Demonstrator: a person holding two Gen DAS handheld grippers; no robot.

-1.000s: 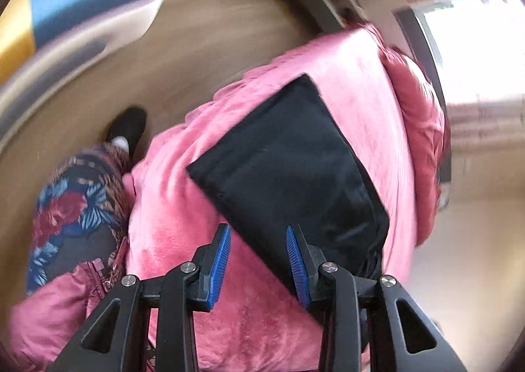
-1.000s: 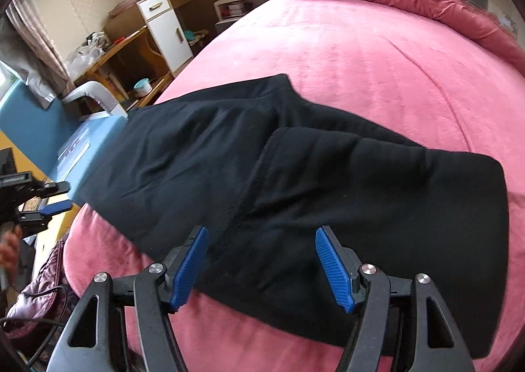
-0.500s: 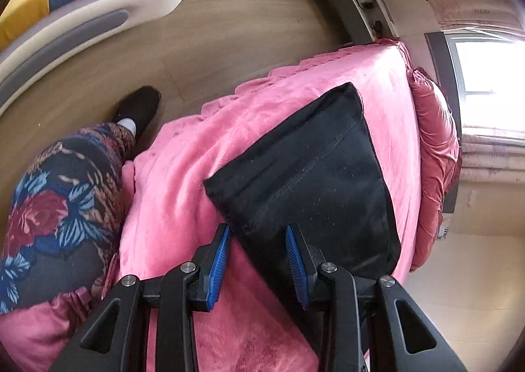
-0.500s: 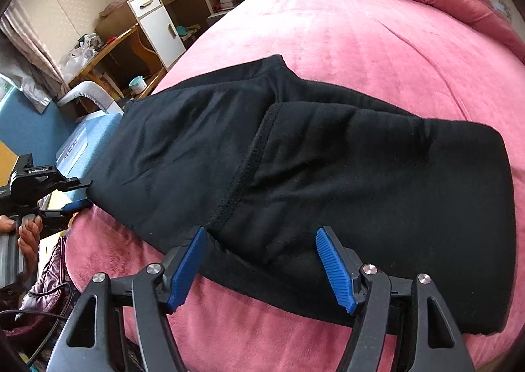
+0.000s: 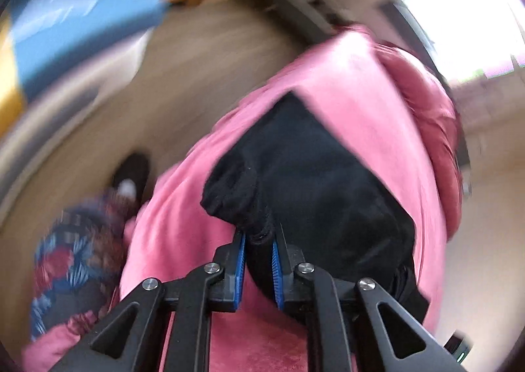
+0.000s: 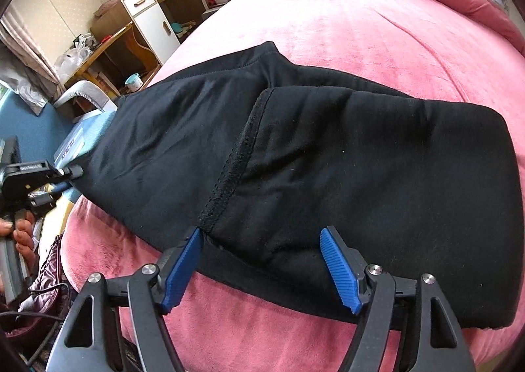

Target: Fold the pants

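Black pants (image 6: pixel 328 155) lie partly folded across the pink bed (image 6: pixel 377 27). Our left hand-held gripper (image 5: pixel 259 249), spread around the hem half a second ago, is now closing and pinching that bunched end. Our right hand-held gripper (image 6: pixel 262 260) is opening wider at the near edge, gripping nothing, so we judge the next fold ready to begin.

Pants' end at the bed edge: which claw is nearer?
Left. The left claw is closing on that bunched end of the pants. The right claw is opening over the near edge, by the seam, farther along.
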